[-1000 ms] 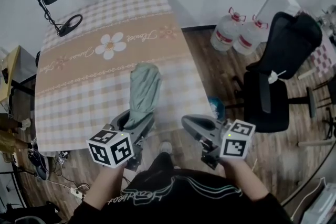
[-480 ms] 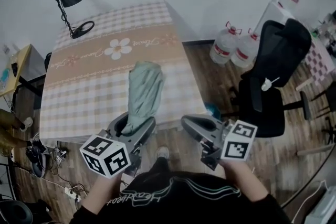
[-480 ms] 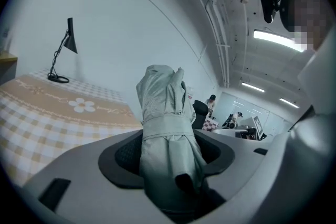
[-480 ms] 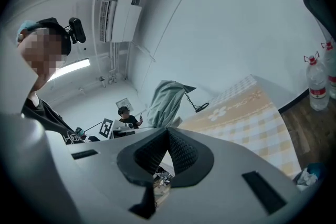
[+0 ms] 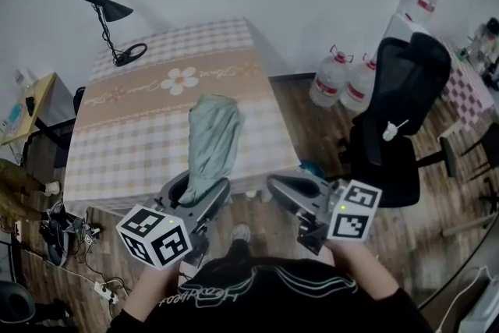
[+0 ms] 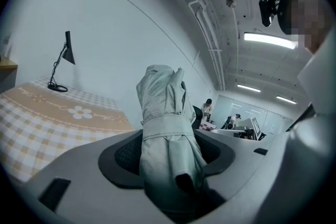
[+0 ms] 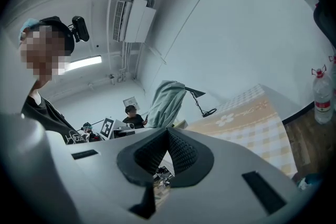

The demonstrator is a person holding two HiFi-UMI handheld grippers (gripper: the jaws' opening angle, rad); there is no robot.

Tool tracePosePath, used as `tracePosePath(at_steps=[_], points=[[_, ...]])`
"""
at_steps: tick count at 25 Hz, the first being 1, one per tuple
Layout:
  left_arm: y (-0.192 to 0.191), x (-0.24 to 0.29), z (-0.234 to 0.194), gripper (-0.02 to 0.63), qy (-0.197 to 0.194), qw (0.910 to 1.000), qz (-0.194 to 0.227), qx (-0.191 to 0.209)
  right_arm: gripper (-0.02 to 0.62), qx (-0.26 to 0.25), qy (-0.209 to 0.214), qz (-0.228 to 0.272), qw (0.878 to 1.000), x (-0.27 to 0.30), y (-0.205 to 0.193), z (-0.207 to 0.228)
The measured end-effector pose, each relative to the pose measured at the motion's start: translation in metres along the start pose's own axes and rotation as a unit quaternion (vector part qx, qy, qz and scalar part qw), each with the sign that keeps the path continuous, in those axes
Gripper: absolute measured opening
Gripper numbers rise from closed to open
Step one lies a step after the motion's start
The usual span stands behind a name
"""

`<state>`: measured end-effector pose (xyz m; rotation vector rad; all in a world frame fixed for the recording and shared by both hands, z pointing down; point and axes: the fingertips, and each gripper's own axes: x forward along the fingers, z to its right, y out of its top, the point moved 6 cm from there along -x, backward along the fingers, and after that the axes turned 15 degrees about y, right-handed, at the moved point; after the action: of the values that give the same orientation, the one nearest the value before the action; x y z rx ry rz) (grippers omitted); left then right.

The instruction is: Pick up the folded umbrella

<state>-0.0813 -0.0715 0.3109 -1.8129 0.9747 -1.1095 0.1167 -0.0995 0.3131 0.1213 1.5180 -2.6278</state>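
Above the near edge of the counter [image 5: 140, 129], the folded umbrella [image 5: 210, 140] is held in the air by the left gripper [image 5: 196, 197]. The gripper's jaws are closed on its lower end. In the left gripper view both dark pads press against the pale grey-green fabric just below the strap [image 6: 165, 126] wrapped round the bundle. The rest of the umbrella rises past the jaws against the white wall, clear of the checked cloth.

In the head view, the umbrella runs from the gripper out over the near half of the counter, and its loose top end is short of the flower print [image 5: 181, 79].

The right gripper [image 5: 290, 187] hangs off the counter's near right corner, over the wooden floor and apart from the umbrella. Its pads meet at the tips, with nothing between them.

A black desk lamp [image 5: 107, 6] stands at the counter's far left corner. To the right of the counter are two large water bottles [image 5: 331, 78] against the wall and a black office chair [image 5: 401, 113], nearer than the bottles.
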Motion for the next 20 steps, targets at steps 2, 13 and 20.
tracePosePath(at_steps=[2, 13, 20], points=[[-0.002, -0.006, 0.004, 0.259, -0.001, 1.0, 0.004, 0.0, 0.011, -0.01, -0.003, 0.0, 1.0, -0.003, -0.001, -0.007], [-0.004, -0.028, 0.024, 0.259, -0.008, 0.9997, 0.02, 0.01, 0.011, -0.03, 0.002, -0.008, 1.0, -0.009, -0.006, -0.036], [-0.006, -0.033, 0.029, 0.259, -0.006, 0.9997, 0.019, 0.011, 0.011, -0.037, 0.005, -0.011, 0.999, -0.011, -0.005, -0.043]])
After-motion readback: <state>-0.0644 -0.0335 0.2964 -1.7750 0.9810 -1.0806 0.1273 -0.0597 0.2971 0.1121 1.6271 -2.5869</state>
